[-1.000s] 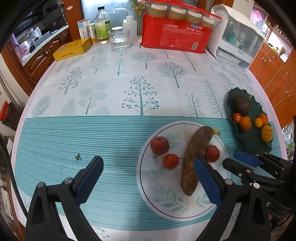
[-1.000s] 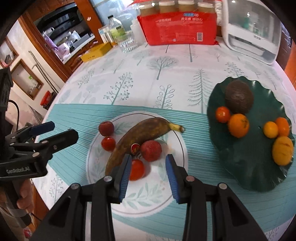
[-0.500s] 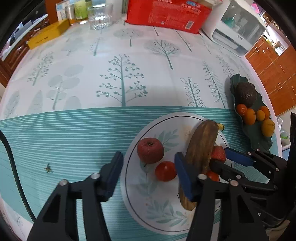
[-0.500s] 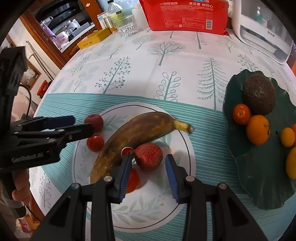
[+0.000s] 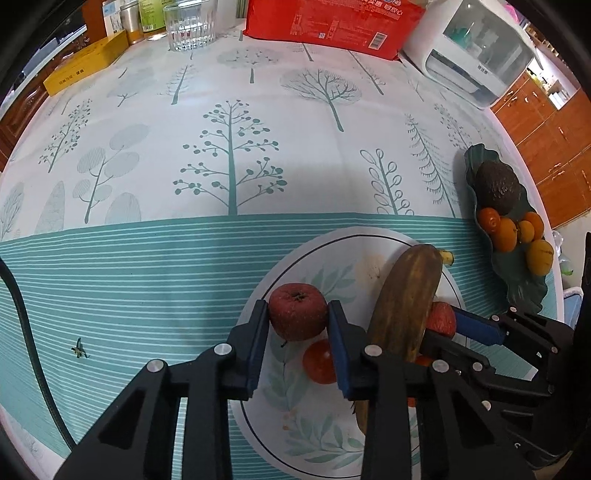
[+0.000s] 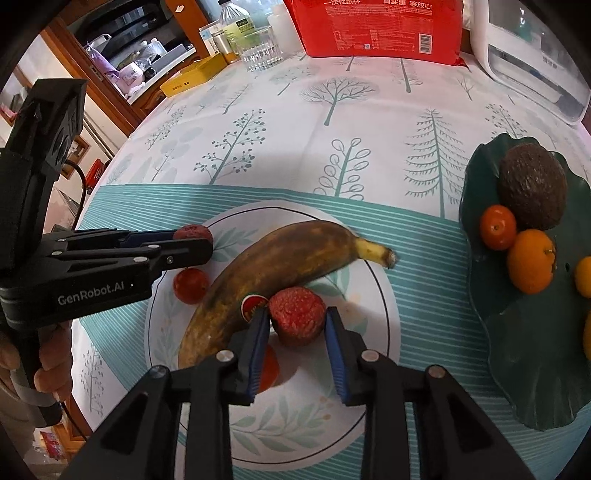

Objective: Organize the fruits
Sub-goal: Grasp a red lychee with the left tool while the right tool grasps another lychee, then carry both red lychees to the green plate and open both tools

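Note:
A white plate holds a browned banana, a small tomato and two red fruits. My left gripper points down at the plate's left side. Its jaws are closing, and the pads touch both sides of the dark red fruit. My right gripper is closing on the bumpy red fruit beside the banana, with the pads against it. A second tomato is half hidden under its left finger.
A dark green leaf-shaped dish on the right holds an avocado and several oranges. A red package, a glass, a yellow box and a white appliance line the far edge. A hand grips the left tool.
My left gripper dropped toward the plate and its wide jaws came together around the dark red fruit. My right gripper sank slightly and its jaws narrowed onto the bumpy red fruit.

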Demonstrator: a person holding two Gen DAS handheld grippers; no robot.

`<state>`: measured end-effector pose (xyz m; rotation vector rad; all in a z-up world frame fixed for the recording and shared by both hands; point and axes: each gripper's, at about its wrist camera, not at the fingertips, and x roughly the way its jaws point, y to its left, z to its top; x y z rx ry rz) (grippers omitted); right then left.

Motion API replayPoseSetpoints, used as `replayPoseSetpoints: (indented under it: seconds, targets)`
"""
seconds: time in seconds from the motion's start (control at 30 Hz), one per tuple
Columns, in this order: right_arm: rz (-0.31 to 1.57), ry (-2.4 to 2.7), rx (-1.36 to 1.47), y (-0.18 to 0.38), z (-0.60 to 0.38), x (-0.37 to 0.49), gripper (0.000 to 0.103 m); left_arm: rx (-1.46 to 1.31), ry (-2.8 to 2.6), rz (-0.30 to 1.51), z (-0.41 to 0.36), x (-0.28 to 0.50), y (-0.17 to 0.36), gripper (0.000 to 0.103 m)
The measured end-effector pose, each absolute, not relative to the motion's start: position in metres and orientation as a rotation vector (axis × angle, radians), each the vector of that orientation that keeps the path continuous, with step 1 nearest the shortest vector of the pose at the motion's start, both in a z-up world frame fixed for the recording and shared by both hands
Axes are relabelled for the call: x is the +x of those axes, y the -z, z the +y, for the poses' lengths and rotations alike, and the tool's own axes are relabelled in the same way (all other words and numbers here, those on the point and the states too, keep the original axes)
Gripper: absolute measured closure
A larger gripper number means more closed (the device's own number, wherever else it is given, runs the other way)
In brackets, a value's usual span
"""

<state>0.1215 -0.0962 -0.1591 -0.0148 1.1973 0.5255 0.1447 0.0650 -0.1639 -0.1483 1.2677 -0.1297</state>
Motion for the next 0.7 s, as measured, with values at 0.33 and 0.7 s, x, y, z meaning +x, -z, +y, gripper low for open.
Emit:
replayPoseSetpoints:
  seconds: [0.33, 0.7]
  targets:
    - [1.160, -0.528, -0.006, 0.143, -0.101, 0.114, 0.073, -0.156, 0.102, 1.220, 0.070, 0.130, 0.139, 0.073]
    - [1.070, -0.527, -0.002, 0.103, -0.123, 0.084, 0.074, -0.104, 0.171, 1.142, 0.031, 0.102, 0.087, 0.073]
